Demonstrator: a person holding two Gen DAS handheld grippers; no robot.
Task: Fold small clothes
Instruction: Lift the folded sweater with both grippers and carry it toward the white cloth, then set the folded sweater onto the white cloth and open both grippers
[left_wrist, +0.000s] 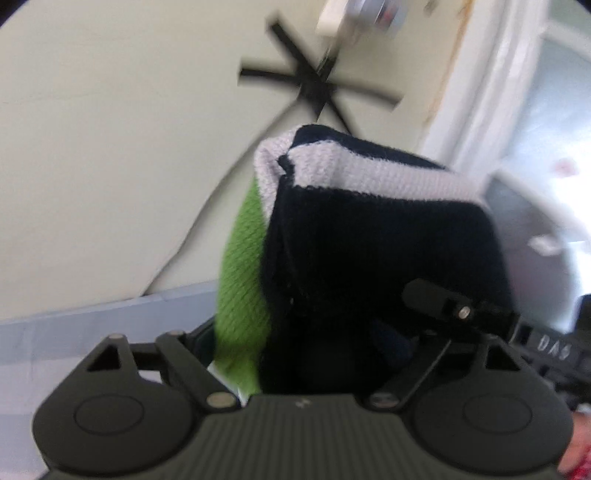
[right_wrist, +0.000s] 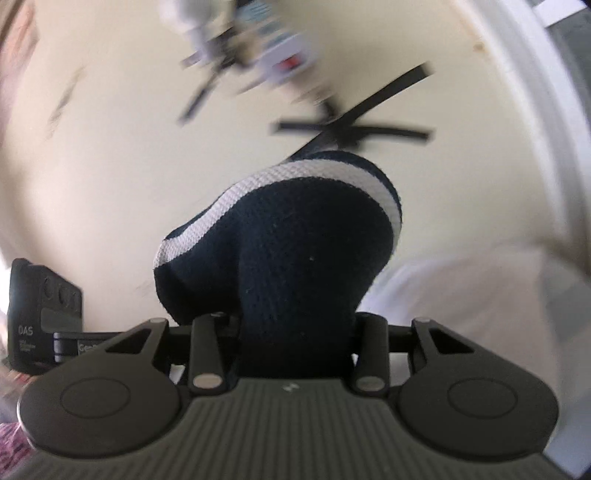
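Left gripper (left_wrist: 314, 314): its jaws stand wide and are almost wholly hidden by a bunched knit garment (left_wrist: 369, 240) that fills the space between them; only one dark finger link (left_wrist: 432, 295) shows on the right, lying against the navy cloth, so whether the pads press on the fabric cannot be told. The garment, in the left wrist view, is navy with a pale grey-white band folded over its top edge and a bright green panel down its left side, and it rises straight out of the gripper body. Right gripper (right_wrist: 295, 332): its jaws are set narrower, and the navy knit passes between the two finger links and pinches in to a waist at that spot, so the jaws are gripping the garment (right_wrist: 288, 251); above the pinch the cloth bulges into a rounded mass edged by a white stripe. Behind the cloth in both views lies a cream tabletop (left_wrist: 110, 147) marked with a black tape asterisk (left_wrist: 317, 85), partly covered by the garment's upper edge. A blurred white and metal device (right_wrist: 258, 48) sits beyond the mark. At the left edge of the right wrist view stands a dark box lettered "DAS" (right_wrist: 40, 317). A white curved rim (left_wrist: 491, 74) borders the tabletop on the right. Both views are motion-blurred.
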